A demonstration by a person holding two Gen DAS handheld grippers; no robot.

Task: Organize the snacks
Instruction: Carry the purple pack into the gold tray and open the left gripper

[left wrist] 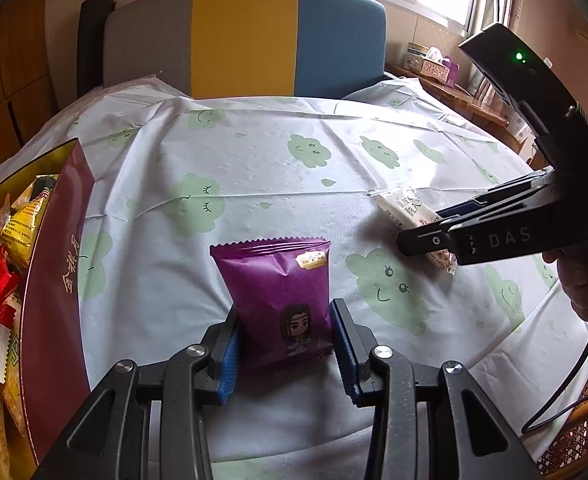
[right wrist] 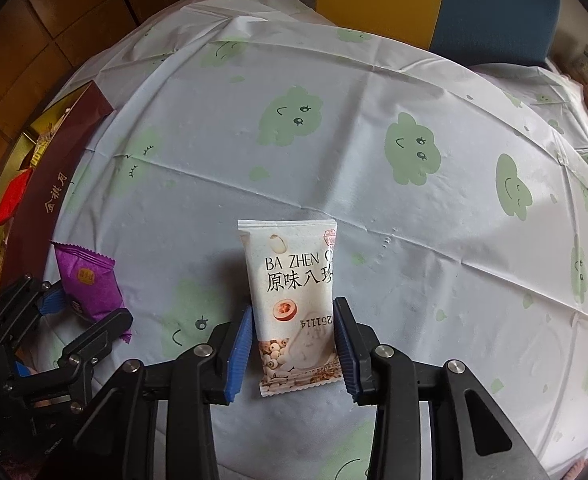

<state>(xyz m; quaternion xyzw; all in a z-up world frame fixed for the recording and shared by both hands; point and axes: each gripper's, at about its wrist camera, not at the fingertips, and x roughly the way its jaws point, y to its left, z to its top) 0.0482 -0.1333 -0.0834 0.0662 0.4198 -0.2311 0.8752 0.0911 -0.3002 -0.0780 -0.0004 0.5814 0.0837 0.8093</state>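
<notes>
We see the left tongs [left wrist: 283,350] clamped on a purple packet [left wrist: 281,300] above the tabletop [left wrist: 253,160], beside the maroon snack box [left wrist: 59,280]. The right tongs [right wrist: 294,344] straddle a white packet [right wrist: 294,304]; their pads appear just clear of it.

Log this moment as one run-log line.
left gripper: shut on purple packet | right gripper: around white packet, left pad gapped | box: left

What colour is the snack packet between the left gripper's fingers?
Purple snack packet with a cartoon figure; clearest in the left wrist view.
</notes>
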